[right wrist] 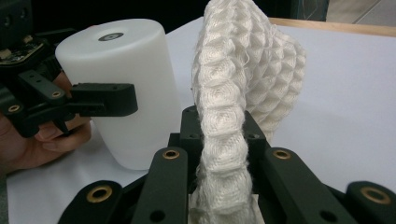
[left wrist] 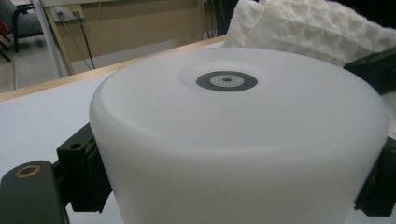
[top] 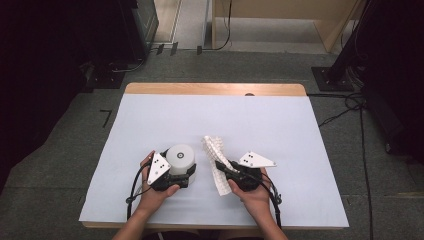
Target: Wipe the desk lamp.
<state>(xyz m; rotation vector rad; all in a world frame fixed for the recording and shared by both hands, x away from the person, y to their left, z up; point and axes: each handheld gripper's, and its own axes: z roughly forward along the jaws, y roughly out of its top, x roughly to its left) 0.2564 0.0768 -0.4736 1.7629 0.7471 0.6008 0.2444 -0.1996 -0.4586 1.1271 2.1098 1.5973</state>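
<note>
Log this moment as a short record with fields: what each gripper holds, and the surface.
left gripper: shut on the white cylinder, jaws on its two sides
white cylinder: upright on the table, dark ring on its top
right gripper: shut on the white waffle cloth
white waffle cloth: pinched, standing up between the jaws
table: pale sheet over wood

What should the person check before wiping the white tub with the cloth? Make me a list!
1. Left gripper clamps the white tub on both sides: ok.
2. Tub stands upright on the white sheet: ok.
3. Right gripper is shut on the waffle cloth: ok.
4. Cloth touches the tub: not ok, a gap shows between them.
5. Enough loose cloth sticks out past the jaws to wipe with: ok.
6. Tub surface is dirty or clean: cannot tell.
</note>
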